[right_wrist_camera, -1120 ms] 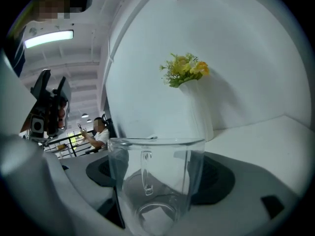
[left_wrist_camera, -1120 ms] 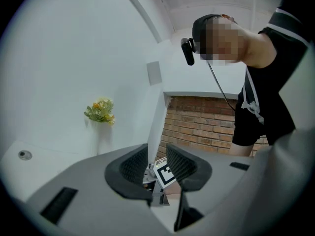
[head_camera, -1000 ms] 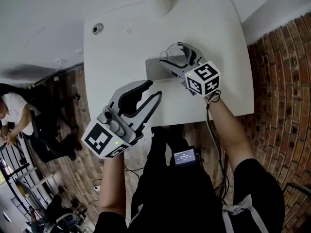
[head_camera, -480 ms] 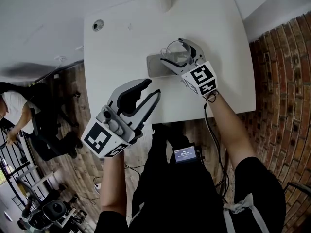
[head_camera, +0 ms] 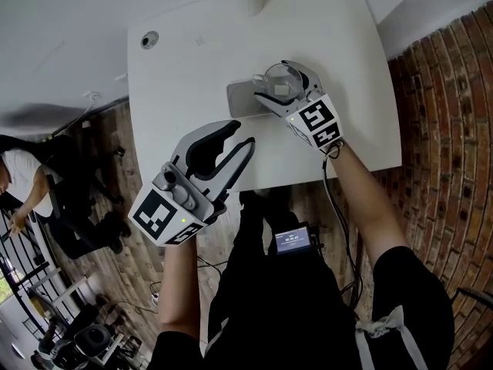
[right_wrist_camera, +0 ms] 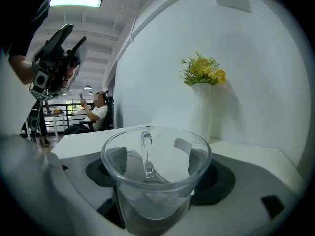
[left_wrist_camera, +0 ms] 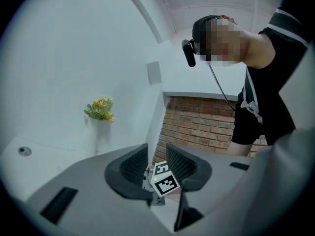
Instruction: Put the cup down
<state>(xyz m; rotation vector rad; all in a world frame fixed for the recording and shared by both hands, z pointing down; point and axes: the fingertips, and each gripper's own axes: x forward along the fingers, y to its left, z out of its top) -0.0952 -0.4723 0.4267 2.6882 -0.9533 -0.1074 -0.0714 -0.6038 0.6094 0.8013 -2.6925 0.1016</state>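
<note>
The fingers [right_wrist_camera: 116, 162] of the right gripper [right_wrist_camera: 156, 162] are pressing against the two sides of a clear glass cup [right_wrist_camera: 155, 191], and I am holding it upright with its open mouth facing up. Its thin handle is showing through the glass near the middle. From the head view, the right gripper [head_camera: 282, 84] is reaching over the white table [head_camera: 185, 68], and the cup [head_camera: 280, 79] is sitting between the fingers above the right end of a grey rectangular pad [head_camera: 240, 99] lying on the table. I cannot tell whether the cup's base is touching the pad.

The fingers [left_wrist_camera: 132, 165] of the left gripper [left_wrist_camera: 156, 162] are standing apart with nothing between them; through the gap I am only seeing the marker cube [left_wrist_camera: 164, 182] of the other gripper, farther off. In the head view the left gripper [head_camera: 239, 136] is hanging at the near edge of the table, well apart from the cup.

A white vase [right_wrist_camera: 202, 113] of yellow flowers [right_wrist_camera: 203, 71] is standing at the back of the table by the wall.
</note>
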